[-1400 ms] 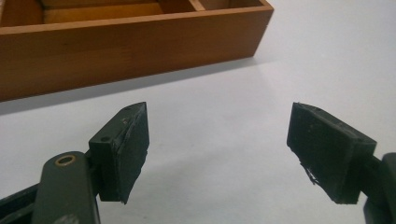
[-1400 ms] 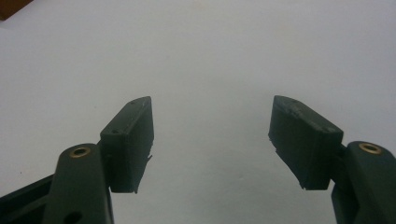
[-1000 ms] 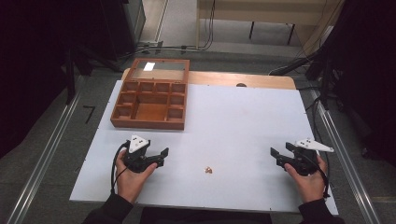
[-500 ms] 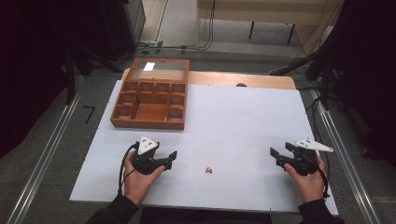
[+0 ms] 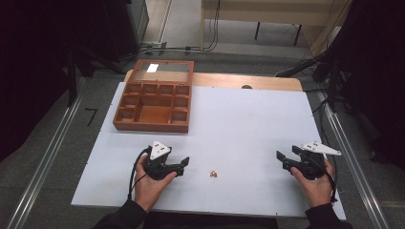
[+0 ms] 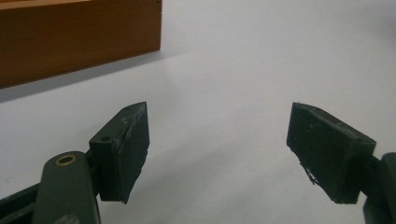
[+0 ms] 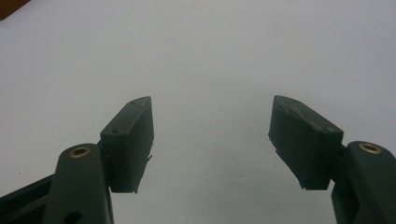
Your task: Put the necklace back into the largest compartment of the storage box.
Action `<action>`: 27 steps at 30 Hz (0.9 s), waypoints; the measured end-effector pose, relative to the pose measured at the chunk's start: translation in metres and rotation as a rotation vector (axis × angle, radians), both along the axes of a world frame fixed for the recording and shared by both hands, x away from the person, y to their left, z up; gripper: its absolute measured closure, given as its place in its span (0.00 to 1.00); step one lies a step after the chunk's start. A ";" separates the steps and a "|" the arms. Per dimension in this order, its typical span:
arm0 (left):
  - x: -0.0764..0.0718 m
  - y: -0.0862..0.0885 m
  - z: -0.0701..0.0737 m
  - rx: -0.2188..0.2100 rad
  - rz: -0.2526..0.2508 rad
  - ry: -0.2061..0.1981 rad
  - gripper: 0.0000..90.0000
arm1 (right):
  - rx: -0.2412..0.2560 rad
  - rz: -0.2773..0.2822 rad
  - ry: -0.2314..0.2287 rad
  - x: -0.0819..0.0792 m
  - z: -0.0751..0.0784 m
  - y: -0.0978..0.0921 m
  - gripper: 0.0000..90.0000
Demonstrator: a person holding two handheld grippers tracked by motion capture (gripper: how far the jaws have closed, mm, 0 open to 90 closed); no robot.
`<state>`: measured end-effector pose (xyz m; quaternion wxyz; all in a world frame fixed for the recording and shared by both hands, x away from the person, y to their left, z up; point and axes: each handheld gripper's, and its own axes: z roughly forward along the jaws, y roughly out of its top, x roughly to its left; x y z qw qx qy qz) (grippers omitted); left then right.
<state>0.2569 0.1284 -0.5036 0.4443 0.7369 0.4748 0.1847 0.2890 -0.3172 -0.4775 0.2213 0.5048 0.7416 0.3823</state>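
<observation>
A tiny tan object [image 5: 213,174] lies on the white table top [image 5: 239,119] near the front edge. My left gripper [image 5: 183,164] rests just left of it, open, with nothing between its jaws; the left gripper view has the same gripper [image 6: 217,154] over bare white surface. At the front right my right gripper [image 5: 282,159] is open and empty, held low over the table, and its jaws [image 7: 212,140] stand wide apart in the right gripper view. A brown wooden compartment box [image 5: 155,102] with a raised glass lid stands at the back left.
The box's wooden side [image 6: 74,42] fills the upper left of the left gripper view. A wooden desk edge [image 5: 239,80] runs behind the white top. Metal rails [image 5: 43,157] flank the table, and cables [image 5: 286,71] lie on the floor behind.
My left gripper has slid right and slightly forward along the table front, closing the distance to the tiny tan object. The right gripper has stayed put.
</observation>
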 end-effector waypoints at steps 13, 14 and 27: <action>-0.001 -0.017 -0.003 0.002 -0.047 0.010 0.25 | 0.000 0.000 0.000 0.000 0.000 0.000 0.33; -0.001 -0.018 -0.003 0.003 -0.050 0.010 0.26 | 0.000 0.001 -0.001 0.000 0.000 0.000 0.33; 0.000 -0.030 -0.006 0.001 -0.081 0.018 0.26 | -0.001 0.002 0.001 0.000 0.000 0.000 0.33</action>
